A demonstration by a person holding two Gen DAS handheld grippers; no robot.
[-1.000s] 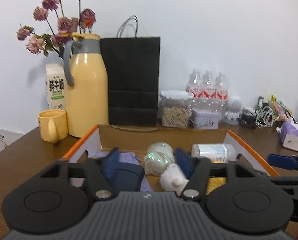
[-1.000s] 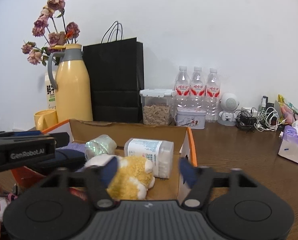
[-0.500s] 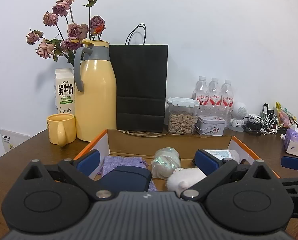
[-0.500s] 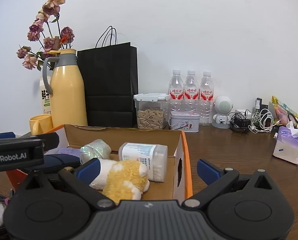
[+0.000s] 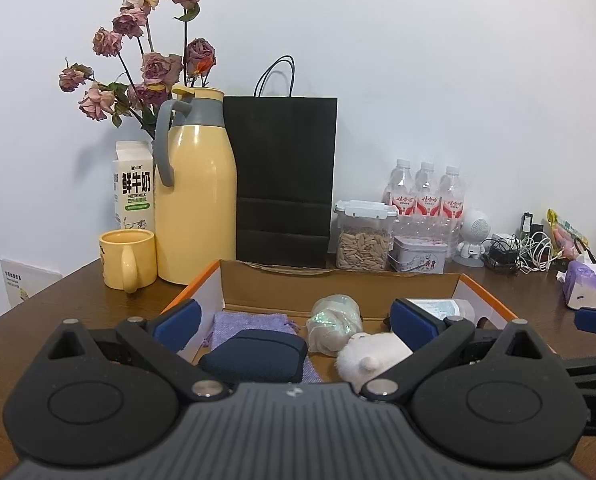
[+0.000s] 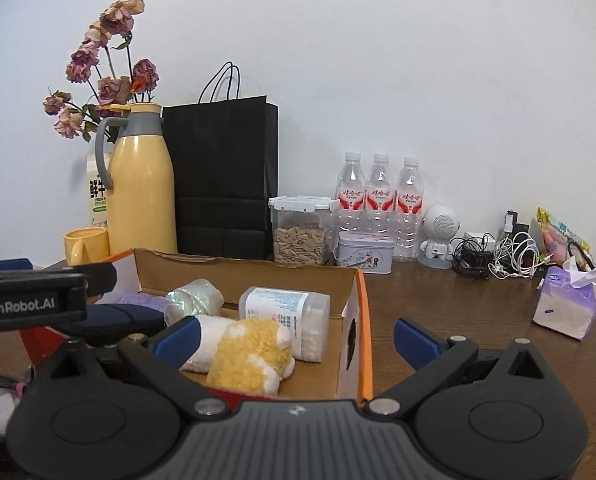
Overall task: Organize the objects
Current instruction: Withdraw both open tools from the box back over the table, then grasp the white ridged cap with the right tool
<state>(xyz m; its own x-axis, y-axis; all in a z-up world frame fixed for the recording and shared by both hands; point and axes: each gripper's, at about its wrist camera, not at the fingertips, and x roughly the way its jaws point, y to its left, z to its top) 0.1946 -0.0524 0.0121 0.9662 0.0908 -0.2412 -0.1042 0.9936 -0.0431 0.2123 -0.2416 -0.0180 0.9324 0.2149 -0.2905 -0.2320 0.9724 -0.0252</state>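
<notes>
In front of me the cardboard box [image 5: 338,280] sits on the table [image 6: 458,320], holding a navy case [image 5: 253,354] on a purple pouch [image 5: 249,322], a shimmery bundle [image 5: 334,320], a plush toy [image 6: 249,350] and a clear canister [image 6: 285,316] lying on its side. My left gripper [image 5: 293,320] hovers with jaws spread wide, gripping nothing. My right gripper [image 6: 293,338] is likewise released, straddling the box's orange-edged right wall.
</notes>
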